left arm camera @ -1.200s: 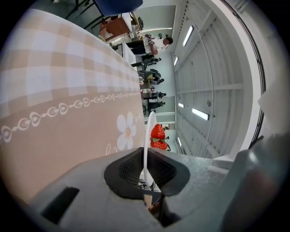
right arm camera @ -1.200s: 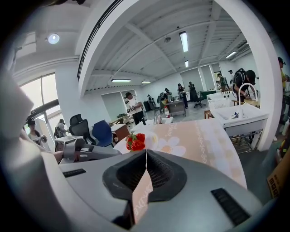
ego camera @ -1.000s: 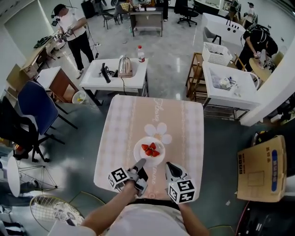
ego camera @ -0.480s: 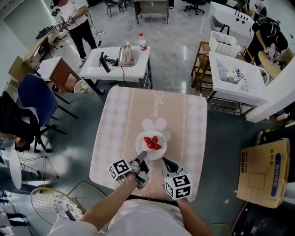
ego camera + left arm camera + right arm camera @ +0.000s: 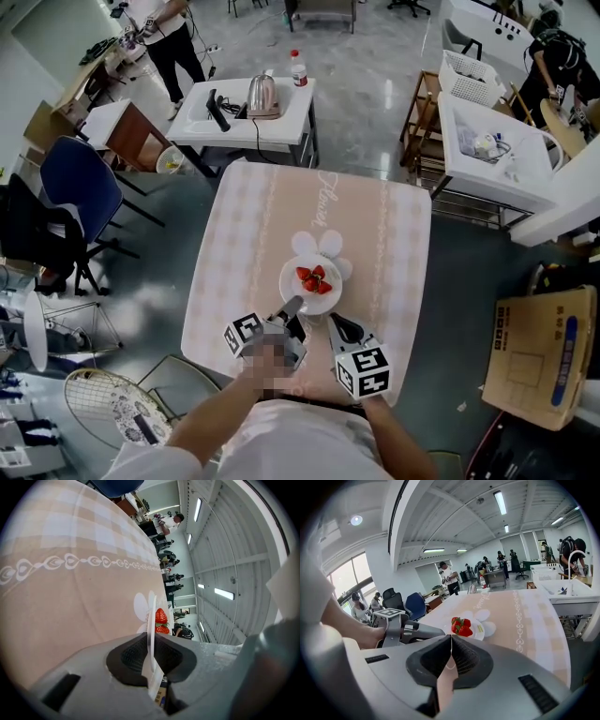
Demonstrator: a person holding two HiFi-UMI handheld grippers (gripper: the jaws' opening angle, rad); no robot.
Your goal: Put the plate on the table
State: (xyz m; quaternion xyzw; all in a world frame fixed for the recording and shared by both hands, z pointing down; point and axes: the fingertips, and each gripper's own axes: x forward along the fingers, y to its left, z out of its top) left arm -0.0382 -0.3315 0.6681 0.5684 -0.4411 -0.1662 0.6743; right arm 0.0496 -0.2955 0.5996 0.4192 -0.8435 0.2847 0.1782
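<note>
One plate (image 5: pixel 329 293) of strawberries (image 5: pixel 311 279), rim-clamped by the left gripper (image 5: pixel 295 306), is shifted farther onto the table (image 5: pixel 253 234), judged nearly placed; the right gripper (image 5: pixel 335 322) is held closed, empty

Head view: overhead, aimed steeply down, far enough back to take in the whole desk (image 5: pixel 253 234) plus the floor (image 5: pixel 375 112) around it. Left gripper view: right behind the left gripper (image 5: pixel 294 306), rolled sideways, very close to the plate (image 5: pixel 287 281), seen edge-on. Right gripper view: low at the desk's near edge, level, facing across it. All three share the plate and strawberries (image 5: pixel 312 278).
</note>
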